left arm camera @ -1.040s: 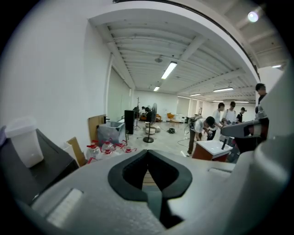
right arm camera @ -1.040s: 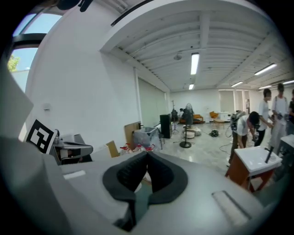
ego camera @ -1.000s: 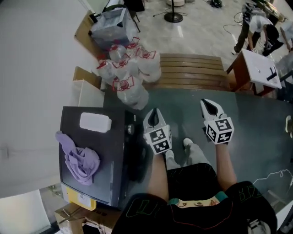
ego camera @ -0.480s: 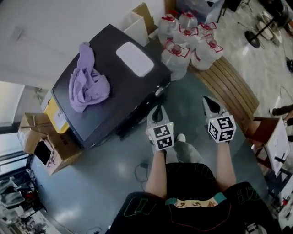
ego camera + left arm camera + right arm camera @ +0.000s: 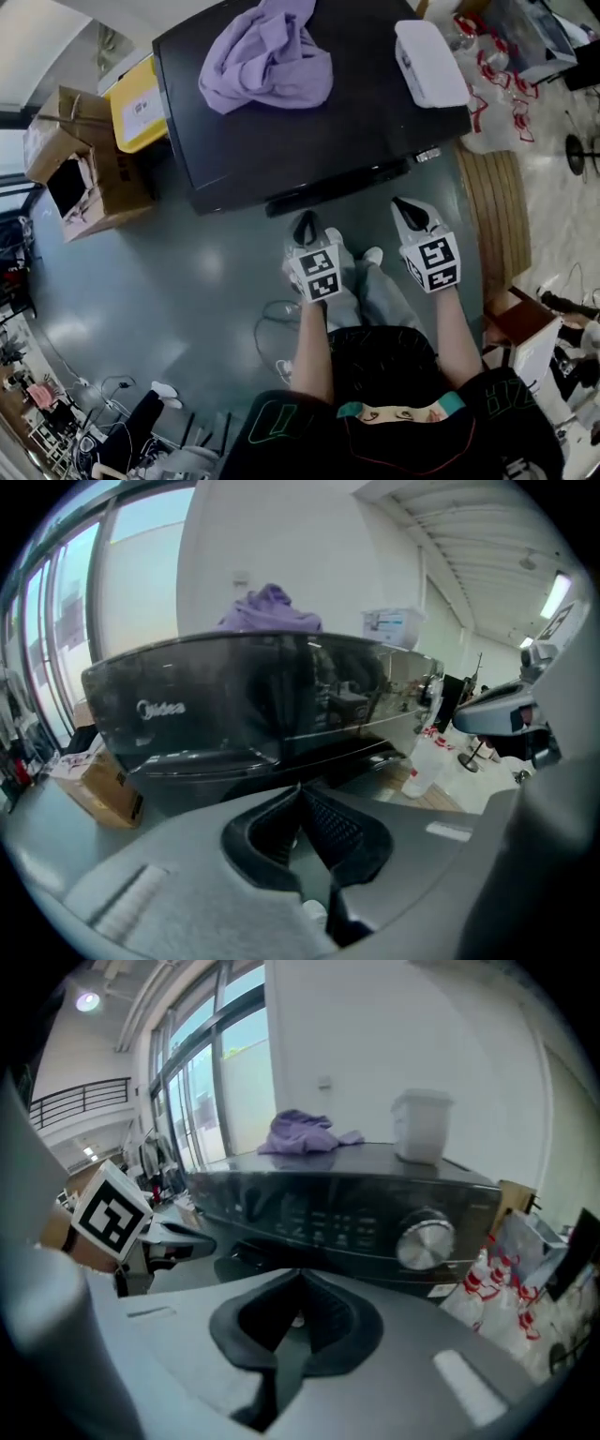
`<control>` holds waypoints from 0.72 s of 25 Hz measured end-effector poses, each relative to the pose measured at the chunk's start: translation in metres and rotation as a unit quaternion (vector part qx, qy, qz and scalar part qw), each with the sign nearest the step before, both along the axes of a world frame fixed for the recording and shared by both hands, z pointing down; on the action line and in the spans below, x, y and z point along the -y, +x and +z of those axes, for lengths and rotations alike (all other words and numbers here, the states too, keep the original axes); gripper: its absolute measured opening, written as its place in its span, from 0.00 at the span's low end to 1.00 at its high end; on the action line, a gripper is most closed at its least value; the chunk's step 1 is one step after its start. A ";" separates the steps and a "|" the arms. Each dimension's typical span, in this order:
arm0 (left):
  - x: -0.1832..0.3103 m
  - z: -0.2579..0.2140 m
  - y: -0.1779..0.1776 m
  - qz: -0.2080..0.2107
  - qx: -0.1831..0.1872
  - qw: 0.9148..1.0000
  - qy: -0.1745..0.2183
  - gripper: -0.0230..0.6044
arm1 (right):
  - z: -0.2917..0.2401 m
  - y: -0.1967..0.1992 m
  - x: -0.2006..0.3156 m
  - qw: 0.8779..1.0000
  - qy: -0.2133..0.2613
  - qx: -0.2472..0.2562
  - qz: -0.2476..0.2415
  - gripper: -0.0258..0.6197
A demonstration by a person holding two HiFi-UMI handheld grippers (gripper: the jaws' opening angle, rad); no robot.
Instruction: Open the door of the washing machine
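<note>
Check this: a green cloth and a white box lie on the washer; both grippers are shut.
Not green: the head view shows a purple cloth. It and the white box lie on the washer; the left gripper and right gripper are shut.

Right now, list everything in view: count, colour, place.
washing machine: one, black, in front of the person
cloth: one, purple, crumpled on the machine's top
container: one, white, on the machine's top, right of the cloth
cardboard boxes: at least two, brown, left of the machine
jugs: several, clear with red handles, right of the machine
bench: one, wooden slats, at the right
left gripper: one, grey, shut, empty
right gripper: one, grey, shut, empty
</note>
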State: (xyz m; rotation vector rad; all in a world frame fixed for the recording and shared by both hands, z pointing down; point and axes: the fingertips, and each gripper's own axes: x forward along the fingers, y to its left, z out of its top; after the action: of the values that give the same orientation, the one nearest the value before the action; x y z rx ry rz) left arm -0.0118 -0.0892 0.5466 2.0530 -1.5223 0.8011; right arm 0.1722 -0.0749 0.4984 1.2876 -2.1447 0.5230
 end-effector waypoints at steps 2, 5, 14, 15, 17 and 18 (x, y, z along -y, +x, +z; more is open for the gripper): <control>-0.005 0.016 -0.023 -0.010 0.013 1.000 -0.009 0.06 | 0.017 -0.022 0.001 0.999 -0.013 -0.030 -0.030 0.04; -0.011 0.037 -0.045 -0.008 0.016 0.999 -0.029 0.06 | 0.034 -0.047 0.009 0.993 -0.016 -0.085 -0.079 0.04; -0.017 0.099 -0.080 0.063 0.083 0.991 -0.088 0.35 | 0.064 -0.098 0.018 0.934 -0.016 -0.231 -0.272 0.24; -0.014 0.104 -0.078 0.074 0.094 0.989 -0.090 0.36 | 0.065 -0.100 0.018 0.929 -0.013 -0.239 -0.283 0.24; -0.010 0.114 -0.076 0.095 0.116 0.985 -0.085 0.39 | 0.068 -0.104 0.018 0.919 -0.007 -0.255 -0.300 0.24; -0.009 0.117 -0.077 0.098 0.123 0.984 -0.081 0.39 | 0.069 -0.106 0.018 0.913 -0.003 -0.263 -0.312 0.24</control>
State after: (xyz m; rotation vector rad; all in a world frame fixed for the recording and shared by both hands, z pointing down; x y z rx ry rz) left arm -0.0884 -0.0804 0.6631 2.0632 -1.3372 1.2541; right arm 0.0662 -0.0924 0.5678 0.5731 -1.9213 -0.0848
